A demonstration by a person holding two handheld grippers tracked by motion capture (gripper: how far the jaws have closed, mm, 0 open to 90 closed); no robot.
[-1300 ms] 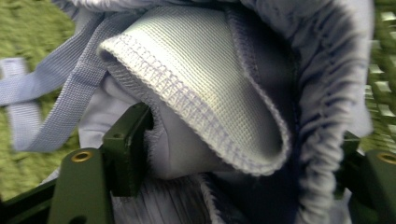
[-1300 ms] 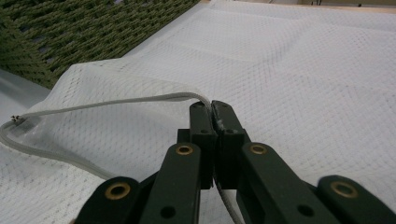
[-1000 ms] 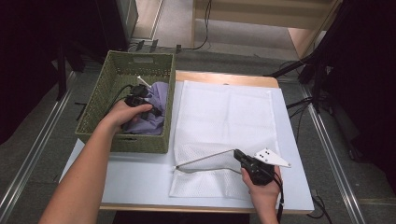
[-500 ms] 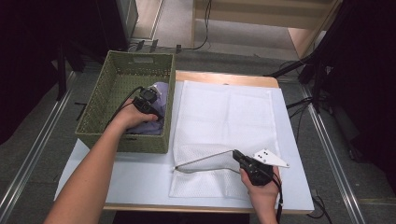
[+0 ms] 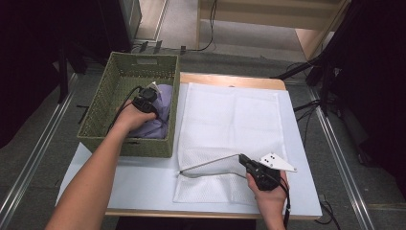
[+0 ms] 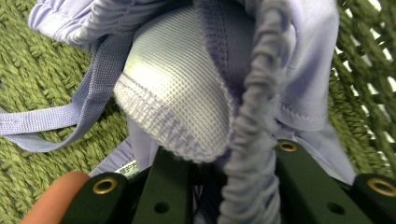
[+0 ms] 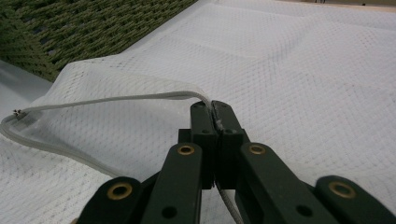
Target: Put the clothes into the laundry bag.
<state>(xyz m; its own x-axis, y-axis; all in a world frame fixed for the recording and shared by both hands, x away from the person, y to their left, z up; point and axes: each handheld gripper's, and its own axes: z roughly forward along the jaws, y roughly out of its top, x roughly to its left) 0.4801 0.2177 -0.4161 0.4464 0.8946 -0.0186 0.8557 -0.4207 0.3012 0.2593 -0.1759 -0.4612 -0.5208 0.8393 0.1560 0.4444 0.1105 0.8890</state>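
A lilac garment (image 5: 162, 115) lies bunched in the green woven basket (image 5: 103, 120) at the table's left. My left gripper (image 5: 149, 106) is down in it; its jaws have just been closing, and in the left gripper view the gripper (image 6: 233, 172) pinches a gathered elastic hem and a ribbed fold of the garment (image 6: 177, 93). A white mesh bag (image 5: 230, 115) lies flat on the table. My right gripper (image 5: 242, 157) is shut on the bag's corded rim (image 7: 116, 99) and holds it lifted off the lower layer, the jaws (image 7: 214, 109) pressed together on the edge.
The basket's wall (image 7: 84, 28) stands right beside the bag's left edge. The white tabletop (image 5: 143, 182) shows in front of the basket. A fingertip (image 6: 51, 196) rests by the left jaw. Cables and floor rails run along both sides of the table.
The left hand has shifted slightly over the garment in the basket, and its gripper has settled into the cloth. The right hand and the lifted bag rim are where they were.
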